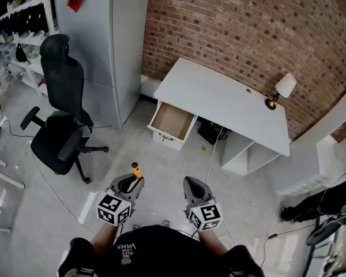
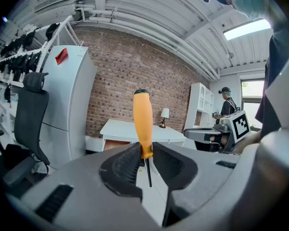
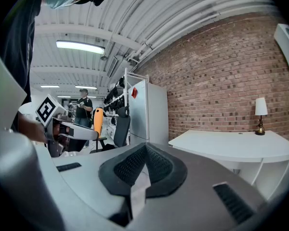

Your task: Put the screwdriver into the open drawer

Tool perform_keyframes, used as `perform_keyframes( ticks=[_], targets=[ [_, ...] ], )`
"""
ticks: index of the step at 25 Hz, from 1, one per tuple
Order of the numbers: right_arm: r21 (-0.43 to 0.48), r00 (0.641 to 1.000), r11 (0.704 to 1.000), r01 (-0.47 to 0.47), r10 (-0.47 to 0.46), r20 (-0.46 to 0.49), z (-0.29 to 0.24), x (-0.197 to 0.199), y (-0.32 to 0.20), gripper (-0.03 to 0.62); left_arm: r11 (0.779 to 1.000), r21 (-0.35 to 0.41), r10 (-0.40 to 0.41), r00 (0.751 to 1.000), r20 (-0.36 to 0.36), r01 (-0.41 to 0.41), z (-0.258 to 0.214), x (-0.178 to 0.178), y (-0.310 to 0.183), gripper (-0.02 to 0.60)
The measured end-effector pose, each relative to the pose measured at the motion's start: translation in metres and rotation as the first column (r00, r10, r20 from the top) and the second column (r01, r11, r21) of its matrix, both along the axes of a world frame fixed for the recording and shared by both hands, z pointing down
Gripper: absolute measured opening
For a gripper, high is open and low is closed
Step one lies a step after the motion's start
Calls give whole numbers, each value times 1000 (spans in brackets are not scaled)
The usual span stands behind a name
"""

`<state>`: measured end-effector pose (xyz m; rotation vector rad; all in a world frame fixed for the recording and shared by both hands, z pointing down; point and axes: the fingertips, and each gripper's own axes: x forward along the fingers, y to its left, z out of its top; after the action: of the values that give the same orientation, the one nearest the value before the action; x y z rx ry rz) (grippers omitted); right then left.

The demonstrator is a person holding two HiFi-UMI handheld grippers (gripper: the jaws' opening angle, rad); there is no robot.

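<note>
left gripper [image 2: 145, 163] gripping screwdriver [image 2: 142, 124] (upright), drawer [image 1: 172, 122] open

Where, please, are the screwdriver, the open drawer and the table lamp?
screwdriver [image 2: 142, 123], left gripper view, orange handle.
open drawer [image 1: 173, 120], head view, bare bottom.
table lamp [image 1: 286, 86], head view, white shade.

Left gripper [image 1: 132, 183] clamps the screwdriver [image 1: 136, 169] upright; right gripper [image 1: 192, 184] alongside, jaws pressed together, empty
</note>
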<state>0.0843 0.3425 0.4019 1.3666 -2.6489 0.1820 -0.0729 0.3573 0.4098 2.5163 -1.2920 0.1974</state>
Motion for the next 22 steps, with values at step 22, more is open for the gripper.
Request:
perform_keyframes(
  ticks=[22],
  targets=[
    [-29,987,988,149,-147,62,15,97,-35,-6,994,-18,-106,994,15,106,14,120,-27,83]
  ],
)
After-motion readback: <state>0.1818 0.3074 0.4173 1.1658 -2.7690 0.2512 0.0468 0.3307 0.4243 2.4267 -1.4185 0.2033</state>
